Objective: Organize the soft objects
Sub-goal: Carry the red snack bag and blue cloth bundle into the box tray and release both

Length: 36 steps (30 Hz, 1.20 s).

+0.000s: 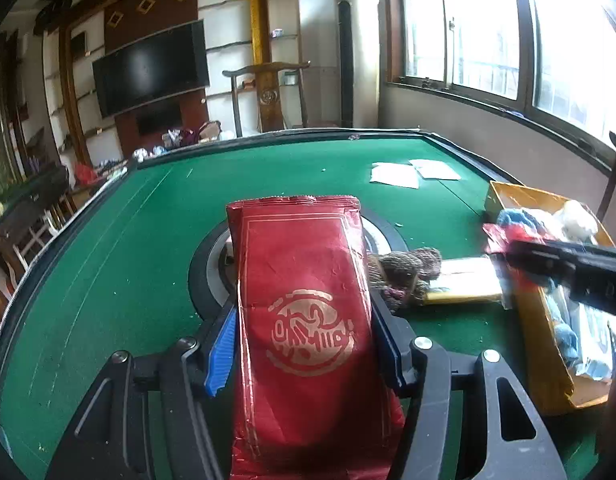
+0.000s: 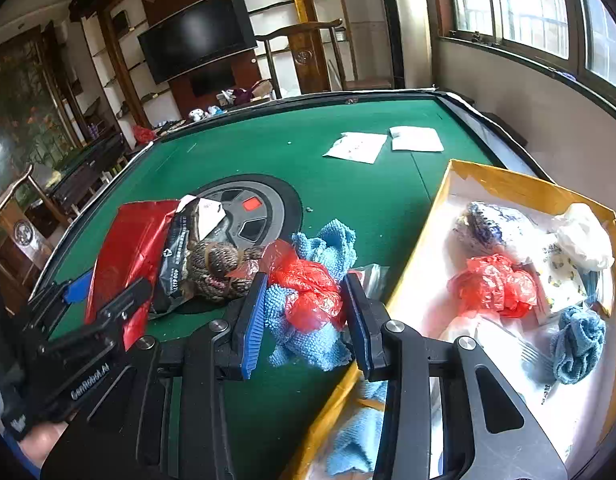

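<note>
Table: green felt table [image 1: 119, 240], raised dark rim, far half bare except two white papers [image 2: 356, 146].
Left gripper [image 1: 303, 344]: clamps red foil bag [image 1: 308, 320] upright.
Right gripper [image 2: 303, 308]: narrow, pinching red plastic bag [image 2: 308, 292] and blue cloth [image 2: 328, 248] beside yellow box [image 2: 508, 184] edge.
Centre: knitted brown piece [image 2: 219, 268] near round hub [image 2: 247, 212].

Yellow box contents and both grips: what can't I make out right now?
- Left wrist view: right gripper motion-blurred; hides part of the yellow box.
- Left wrist view: red foil bag bottom cut off by the frame edge.
- Right wrist view: right gripper body covers the box's near corner; blue cloth and red plastic bag overlap.
</note>
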Each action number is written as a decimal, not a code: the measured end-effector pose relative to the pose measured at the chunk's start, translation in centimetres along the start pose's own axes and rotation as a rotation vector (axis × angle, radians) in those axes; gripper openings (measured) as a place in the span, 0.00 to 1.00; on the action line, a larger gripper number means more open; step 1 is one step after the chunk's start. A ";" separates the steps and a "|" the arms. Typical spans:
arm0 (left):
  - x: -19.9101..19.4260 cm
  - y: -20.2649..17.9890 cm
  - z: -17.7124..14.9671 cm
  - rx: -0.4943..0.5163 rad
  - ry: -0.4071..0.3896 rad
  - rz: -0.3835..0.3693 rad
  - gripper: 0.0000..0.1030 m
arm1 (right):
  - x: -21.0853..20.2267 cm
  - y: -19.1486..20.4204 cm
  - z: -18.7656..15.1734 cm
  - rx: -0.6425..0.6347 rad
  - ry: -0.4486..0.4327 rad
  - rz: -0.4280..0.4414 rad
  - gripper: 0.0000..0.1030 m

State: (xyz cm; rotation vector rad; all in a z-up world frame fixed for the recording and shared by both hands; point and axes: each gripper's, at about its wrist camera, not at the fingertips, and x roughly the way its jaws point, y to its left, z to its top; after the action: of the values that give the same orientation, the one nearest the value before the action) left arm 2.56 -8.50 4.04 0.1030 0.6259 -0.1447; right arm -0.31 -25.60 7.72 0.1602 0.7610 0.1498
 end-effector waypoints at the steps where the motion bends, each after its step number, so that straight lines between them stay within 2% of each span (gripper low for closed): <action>1: -0.1 -0.2 -0.1 0.013 -0.004 0.002 0.58 | 0.0 -0.2 0.0 0.008 -0.001 -0.002 0.35; 16: -1.8 -3.3 -0.8 0.124 -0.056 0.026 0.58 | -1.0 -1.3 0.3 0.045 -0.021 -0.008 0.35; 24: -2.8 -4.6 -1.0 0.145 -0.081 -0.001 0.59 | -1.7 -2.3 0.4 0.077 -0.039 -0.010 0.36; 27: -3.4 -4.9 -0.6 0.112 -0.096 -0.044 0.59 | -1.9 -3.0 0.6 0.096 -0.046 -0.025 0.36; 30: -4.8 -5.9 0.1 0.071 -0.121 -0.130 0.59 | -2.9 -4.7 1.0 0.141 -0.071 -0.061 0.36; 36: -6.4 -10.6 0.0 0.114 -0.120 -0.292 0.59 | -4.8 -10.2 1.3 0.292 -0.101 -0.178 0.35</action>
State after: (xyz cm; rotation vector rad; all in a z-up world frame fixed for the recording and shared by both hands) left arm -4.29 -18.30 7.28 0.1121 0.5100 -0.4661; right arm -2.03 -36.63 9.85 0.3733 0.6897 -0.1390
